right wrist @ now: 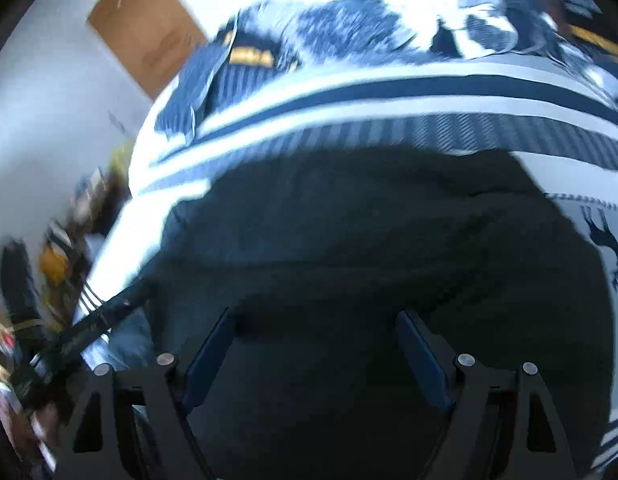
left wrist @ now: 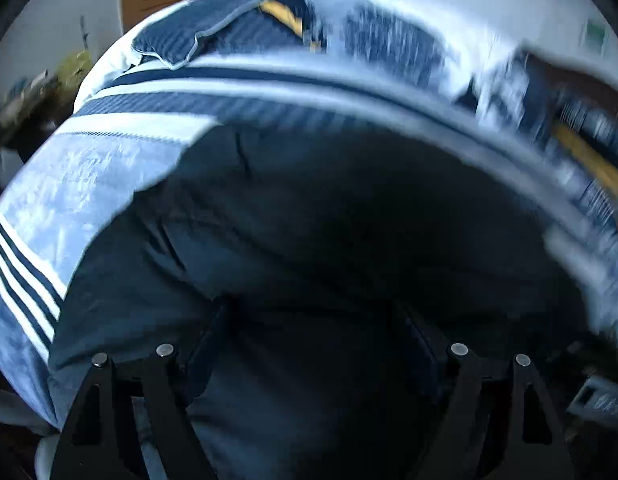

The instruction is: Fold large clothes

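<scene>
A large dark navy garment (left wrist: 309,200) lies spread on a bed and fills the middle of both views (right wrist: 369,220). My left gripper (left wrist: 313,316) hovers over its near part, fingers wide apart, open, with only the cloth below showing in the gap. My right gripper (right wrist: 317,320) is also open over the same dark cloth, its blue pads (right wrist: 209,360) gripping nothing. Both pictures are blurred by motion. Whether the fingertips touch the cloth I cannot tell.
The bed cover (left wrist: 89,184) is blue and white with stripes (right wrist: 389,100). A dark blue pillow (left wrist: 197,28) lies at the far end (right wrist: 185,96). A brown board (right wrist: 145,36) leans on the white wall. Clutter (right wrist: 57,260) and a black strap (right wrist: 97,320) sit left of the bed.
</scene>
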Motion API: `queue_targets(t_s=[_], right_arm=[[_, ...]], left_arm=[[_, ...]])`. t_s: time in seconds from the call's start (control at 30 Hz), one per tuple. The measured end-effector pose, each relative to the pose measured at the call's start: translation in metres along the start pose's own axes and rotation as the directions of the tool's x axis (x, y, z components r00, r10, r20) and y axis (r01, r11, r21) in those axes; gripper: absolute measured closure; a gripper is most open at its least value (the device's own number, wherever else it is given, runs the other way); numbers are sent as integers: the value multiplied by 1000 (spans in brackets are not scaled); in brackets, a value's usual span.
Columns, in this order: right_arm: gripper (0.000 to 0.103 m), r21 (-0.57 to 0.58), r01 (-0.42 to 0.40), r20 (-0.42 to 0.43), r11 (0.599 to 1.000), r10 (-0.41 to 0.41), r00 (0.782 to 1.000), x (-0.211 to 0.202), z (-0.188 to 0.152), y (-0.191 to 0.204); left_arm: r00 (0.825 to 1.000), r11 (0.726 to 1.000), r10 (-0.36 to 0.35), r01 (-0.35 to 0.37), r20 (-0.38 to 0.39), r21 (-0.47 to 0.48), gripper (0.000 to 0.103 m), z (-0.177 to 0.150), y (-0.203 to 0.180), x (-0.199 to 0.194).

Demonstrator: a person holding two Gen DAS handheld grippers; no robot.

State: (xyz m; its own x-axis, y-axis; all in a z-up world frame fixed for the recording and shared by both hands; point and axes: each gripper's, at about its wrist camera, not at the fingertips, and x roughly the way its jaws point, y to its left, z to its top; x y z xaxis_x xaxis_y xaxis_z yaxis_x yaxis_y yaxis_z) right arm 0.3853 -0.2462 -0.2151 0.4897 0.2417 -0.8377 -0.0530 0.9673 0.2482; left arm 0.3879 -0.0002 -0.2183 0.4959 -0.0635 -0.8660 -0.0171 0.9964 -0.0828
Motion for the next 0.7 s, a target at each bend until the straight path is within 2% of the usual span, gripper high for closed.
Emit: queue_targets(t_s=[0.07, 0.17, 0.2, 0.23, 0.3, 0.33, 0.4, 0.43, 0.5, 0.6, 0.7], right_arm=[[19, -9, 102, -19, 995, -102, 995, 5, -3, -11], [19, 109, 154, -18, 982, -153, 988, -21, -10, -47], [19, 131, 148, -6, 980, -149, 989, -31, -12, -54], [18, 142, 105, 19, 984, -109, 994, -43, -15, -59], [18, 133, 71, 36, 989, -77, 996, -50, -19, -52], [18, 111, 58, 33, 992, -62, 998, -48, -21, -43], [18, 51, 13, 6, 999, -13, 1000, -30, -25, -23], [18, 27, 29, -6, 999, -29, 1000, -20, -30, -19], [18, 4, 85, -22, 996, -85, 996, -8, -40, -26], [18, 23, 129, -35, 991, -128, 991, 8, -41, -44], [18, 2, 166, -71, 986, -166, 984, 18, -34, -52]], left_arm=[[1000, 999, 29, -29, 1, -30, 19, 1, 13, 2], [998, 994, 52, -49, 32, -102, 19, 4, 33, -19], [998, 992, 43, -37, 52, -120, 20, 6, 35, -27], [997, 992, 29, -20, 69, -124, 20, 6, 33, -33], [996, 996, -7, 15, 88, -85, 20, 3, 16, -38], [996, 999, -15, 18, 87, -32, 20, -1, 2, -35], [997, 998, 35, -40, 73, 57, 19, -8, -15, -19], [996, 994, 71, -75, 51, 84, 17, -12, -18, -2], [996, 994, 75, -78, 45, 79, 13, -16, -10, 18], [997, 995, 70, -72, 26, 71, 12, -9, 1, 32], [995, 989, 95, -97, 27, 109, 12, -6, 3, 37]])
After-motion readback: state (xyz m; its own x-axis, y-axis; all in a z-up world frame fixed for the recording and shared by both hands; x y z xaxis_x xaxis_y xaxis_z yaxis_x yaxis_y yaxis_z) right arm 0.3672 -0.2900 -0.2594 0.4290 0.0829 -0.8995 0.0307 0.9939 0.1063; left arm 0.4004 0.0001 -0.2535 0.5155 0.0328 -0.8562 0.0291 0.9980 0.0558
